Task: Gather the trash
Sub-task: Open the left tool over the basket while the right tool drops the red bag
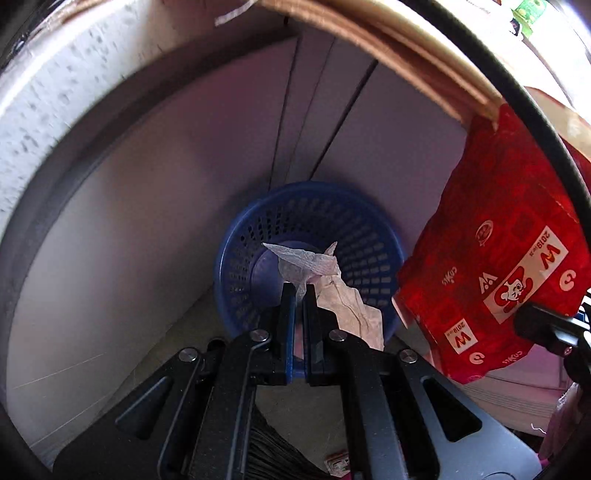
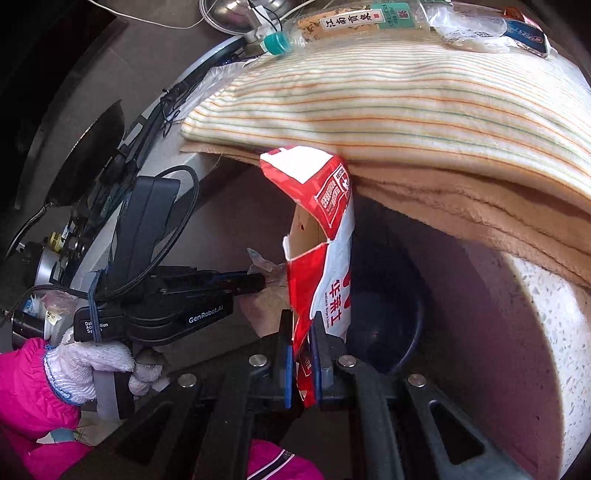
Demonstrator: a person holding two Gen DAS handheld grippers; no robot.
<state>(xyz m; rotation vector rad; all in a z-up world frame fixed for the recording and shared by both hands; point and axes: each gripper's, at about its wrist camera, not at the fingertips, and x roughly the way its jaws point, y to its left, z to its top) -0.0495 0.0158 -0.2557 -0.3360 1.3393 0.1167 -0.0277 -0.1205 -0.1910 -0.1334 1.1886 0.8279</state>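
My left gripper (image 1: 300, 291) is shut on a crumpled white tissue (image 1: 314, 266) and holds it above a blue perforated basket (image 1: 369, 236) on the floor under the table. My right gripper (image 2: 301, 332) is shut on a torn red and white paper bag (image 2: 321, 236), which stands up between its fingers. The same red bag (image 1: 495, 258) hangs at the right of the left wrist view. The left gripper (image 2: 258, 282) also shows in the right wrist view, with the tissue (image 2: 264, 264) at its tip, left of the bag. The basket's dark rim (image 2: 413, 332) lies behind the bag.
A striped cloth (image 2: 388, 99) drapes over the table edge above. A plastic bottle (image 2: 332, 26) and wrappers lie on top. A speckled white wall (image 2: 554, 332) curves at the right. Pale cabinet panels (image 1: 166, 184) stand behind the basket. A black cable (image 1: 546, 129) crosses at the right.
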